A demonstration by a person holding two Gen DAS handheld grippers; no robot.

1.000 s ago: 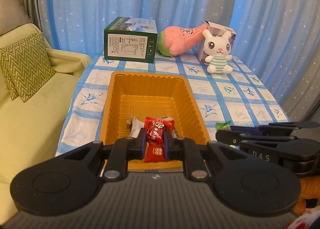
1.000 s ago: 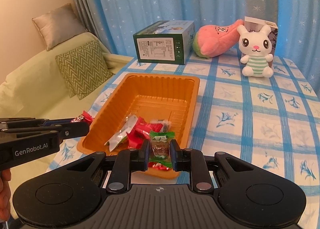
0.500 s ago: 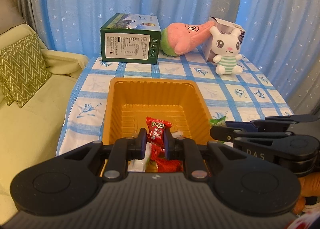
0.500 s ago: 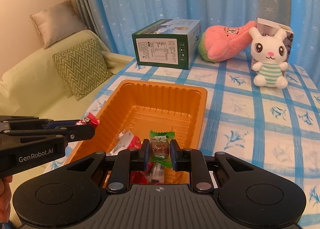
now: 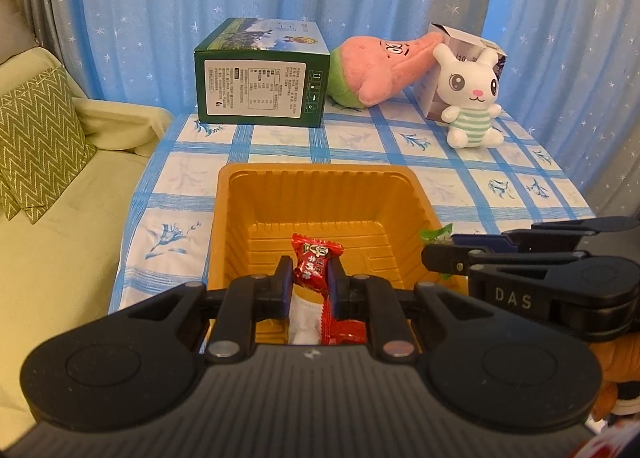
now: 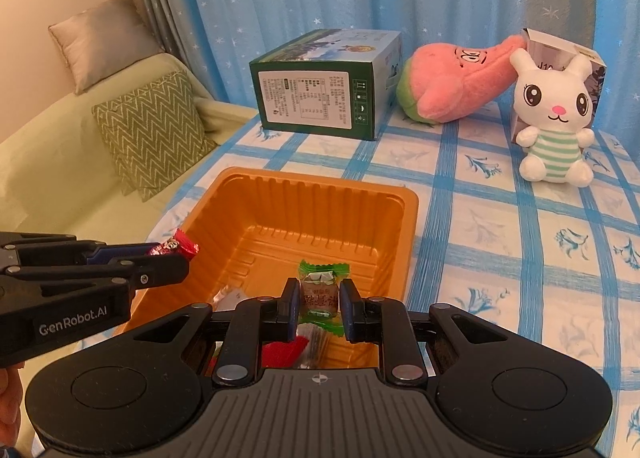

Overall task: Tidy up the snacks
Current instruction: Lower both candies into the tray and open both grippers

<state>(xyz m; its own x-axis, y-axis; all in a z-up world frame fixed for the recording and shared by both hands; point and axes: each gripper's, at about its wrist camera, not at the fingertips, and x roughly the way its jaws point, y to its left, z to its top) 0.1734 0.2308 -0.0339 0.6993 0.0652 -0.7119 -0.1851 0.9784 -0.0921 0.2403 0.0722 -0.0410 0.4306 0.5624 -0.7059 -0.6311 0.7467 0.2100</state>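
An orange plastic tray (image 5: 316, 193) sits on the blue checked tablecloth; it also shows in the right wrist view (image 6: 320, 197). My left gripper (image 5: 309, 276) is shut on a red candy (image 5: 314, 262) and holds it over the tray's near end. My right gripper (image 6: 319, 294) is shut on a green candy (image 6: 322, 290), also over the tray's near end. Several wrapped snacks (image 5: 332, 322) lie in the tray under the grippers, partly hidden. The left gripper shows at the left of the right wrist view (image 6: 172, 254).
A green box (image 5: 260, 73), a pink plush (image 5: 380, 65) and a white bunny plush (image 5: 472, 97) stand at the table's far end. A small carton (image 5: 464, 45) is behind the bunny. A sofa with a zigzag cushion (image 5: 36, 141) lies to the left.
Both grippers have moved forward over the tray with their candies still held. The tray and far objects look closer.
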